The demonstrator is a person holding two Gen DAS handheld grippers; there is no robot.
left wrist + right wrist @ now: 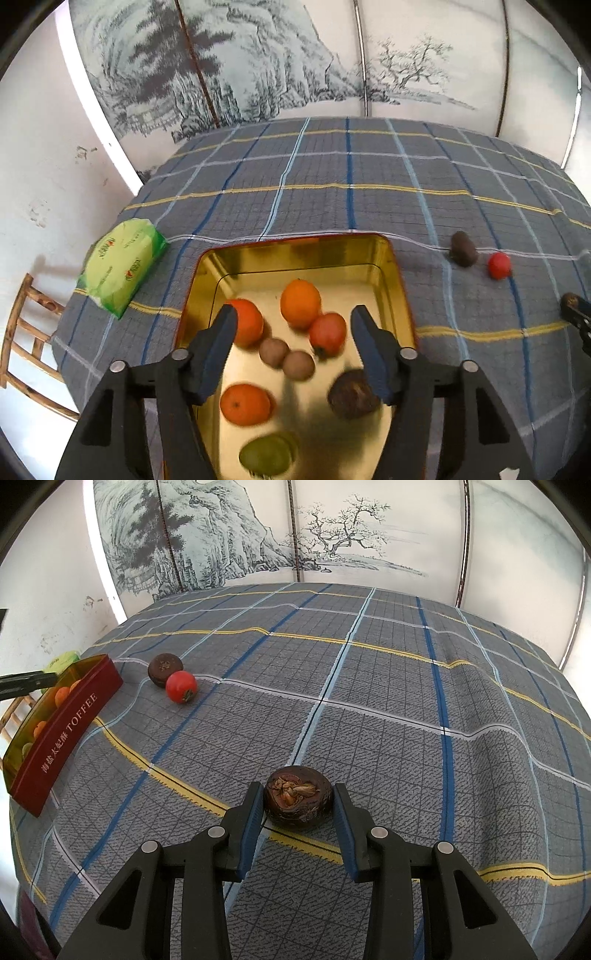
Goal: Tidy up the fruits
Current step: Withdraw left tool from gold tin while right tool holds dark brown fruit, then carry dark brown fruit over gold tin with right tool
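The right tongs (298, 805) sit low on the plaid table (406, 709) with a dark brown round fruit (298, 800) between their two blades. The left blade looks to be touching its side and the right blade sits just beside it, so they are closing round it and I cannot tell whether they are pinching it firmly yet. Its dried, papery crown faces up. It looks hard-shelled and light, likely smooth enough to roll, so the widest part of its sides is the place to hold, not the flaky top.

Far ahead and to the left lie another brown fruit (164, 669) and a red fruit (181, 686), touching, near the red tin (70, 734).

The left tongs (293, 328) hang spread wide and empty over the tin's gold inside (295, 254), where several oranges, small brown fruits and a green one lie loose
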